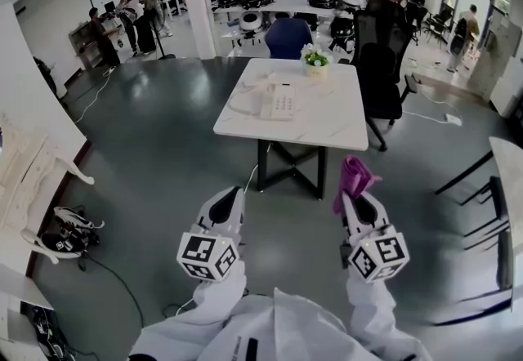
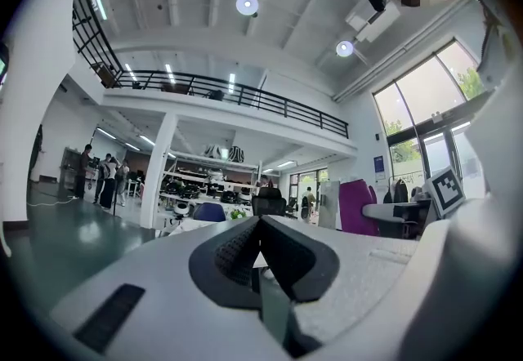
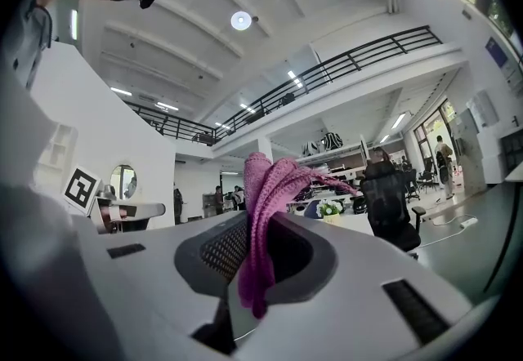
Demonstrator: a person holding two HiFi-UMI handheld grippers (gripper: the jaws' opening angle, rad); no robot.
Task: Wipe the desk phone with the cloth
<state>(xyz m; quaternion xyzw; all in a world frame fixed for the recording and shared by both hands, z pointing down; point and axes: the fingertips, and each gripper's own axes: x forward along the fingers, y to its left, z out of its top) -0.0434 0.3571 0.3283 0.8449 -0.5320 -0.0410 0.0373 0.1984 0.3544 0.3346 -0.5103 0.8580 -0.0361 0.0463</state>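
White sleeves (image 1: 219,302) are nearest, one behind each gripper. I have the left gripper (image 1: 231,198) low over dark floor (image 1: 163,163). In the left gripper view its jaws are pressed together with nothing between them. The right gripper (image 1: 353,198) is level with it, well apart to its right, and its jaws are clamped on the cloth (image 1: 355,175). The cloth is purple knit. It sticks up and forward past the tips, and in the right gripper view a short tail (image 3: 252,290) hangs down below the pads.

Both grippers are over floor, not over the table. Ahead of them and between their lines is a white table (image 1: 327,122) on a black frame, well apart from both tips. The phone (image 1: 278,103) is white with a keypad and sits on the table's left half, ahead of the left gripper and slightly to its right. A white coiled shape lies just left of the phone, touching or nearly so. I can't tell if it is the handset or the cord.

Beyond the phone, at the table's far edge, is a small plant (image 1: 315,60). Past that is a blue chair (image 1: 288,37). A black chair (image 1: 380,65) stands at the far right corner, straight ahead of the right gripper. Farther off there are benches with gear and several people standing.
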